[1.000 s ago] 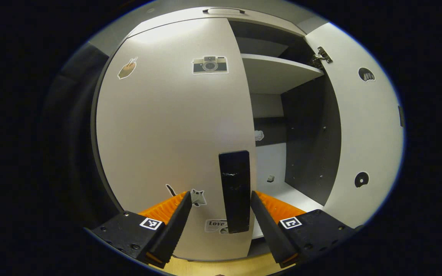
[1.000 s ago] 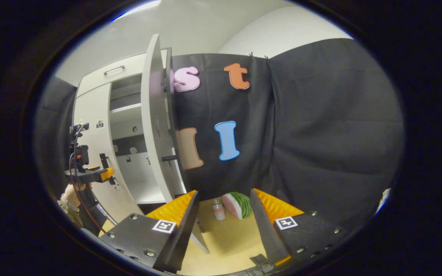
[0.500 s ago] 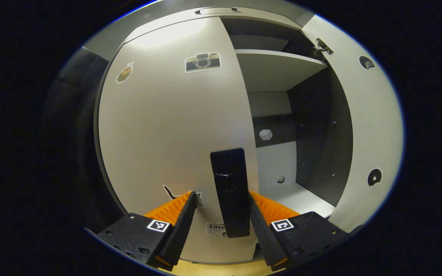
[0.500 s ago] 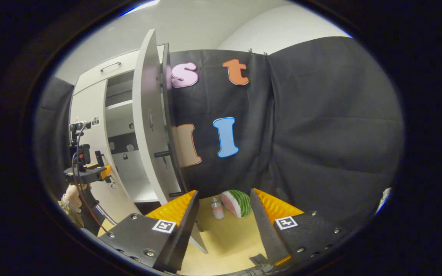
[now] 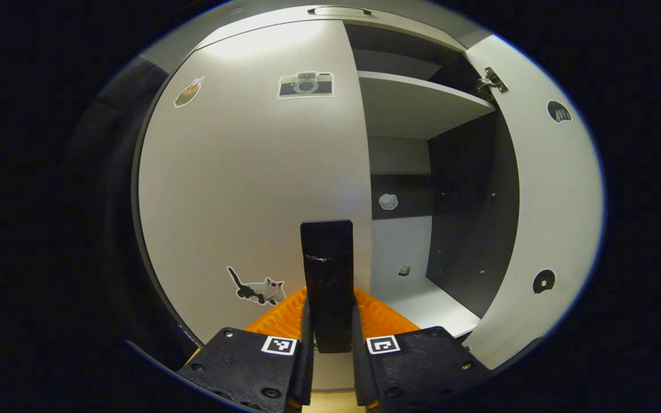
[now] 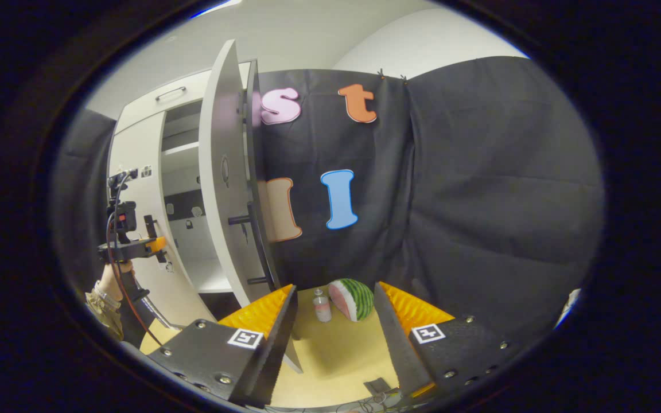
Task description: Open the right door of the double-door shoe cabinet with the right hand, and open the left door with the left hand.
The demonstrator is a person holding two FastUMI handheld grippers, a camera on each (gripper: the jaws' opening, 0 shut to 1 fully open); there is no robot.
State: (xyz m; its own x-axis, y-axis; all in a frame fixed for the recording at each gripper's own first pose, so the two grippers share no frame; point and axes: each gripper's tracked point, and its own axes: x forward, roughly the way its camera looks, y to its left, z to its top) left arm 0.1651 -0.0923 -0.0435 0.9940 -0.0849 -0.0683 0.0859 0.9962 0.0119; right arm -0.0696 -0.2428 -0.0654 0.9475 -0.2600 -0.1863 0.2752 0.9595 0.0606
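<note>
Staged recording booth, not a lived-in home. Black cloth wall (image 6: 479, 201) hangs across the centre and right of the right gripper view, with plain white room wall (image 6: 422, 40) above it. A white shoe cabinet (image 5: 250, 172) bearing decorative stickers (image 5: 306, 85) stands against it. On the light wooden floor (image 6: 336, 350), lower centre, sit a toy watermelon slice (image 6: 353, 298) and a small bottle (image 6: 322, 307).

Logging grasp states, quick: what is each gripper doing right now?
Left gripper: closed on the left door handle.
Right gripper: open, holding nothing.
</note>
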